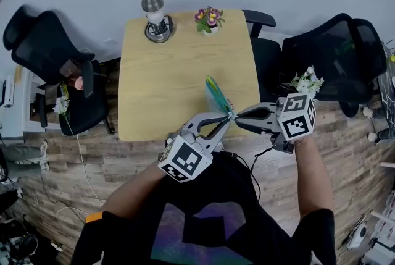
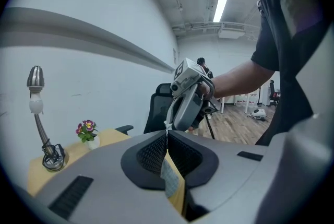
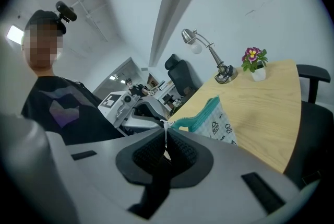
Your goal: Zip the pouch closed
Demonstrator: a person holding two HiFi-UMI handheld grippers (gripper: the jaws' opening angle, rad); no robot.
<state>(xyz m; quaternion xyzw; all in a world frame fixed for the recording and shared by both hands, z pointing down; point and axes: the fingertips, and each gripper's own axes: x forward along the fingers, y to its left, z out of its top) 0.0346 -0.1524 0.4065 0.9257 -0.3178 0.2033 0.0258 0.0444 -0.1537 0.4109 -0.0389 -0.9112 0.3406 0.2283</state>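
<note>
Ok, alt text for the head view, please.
The left tongs and right tongs meet tip to tip, both shut on a teal-edged pouch held above the near edge of the wooden table. A lamp and flower pot stand at the far edge.

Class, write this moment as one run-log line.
left gripper: shut on pouch | right gripper: shut on zip pull | pouch: held over table

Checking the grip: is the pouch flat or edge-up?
Edge-up: from above the pouch shows its teal edge, pinched by left tool and right tool.
</note>
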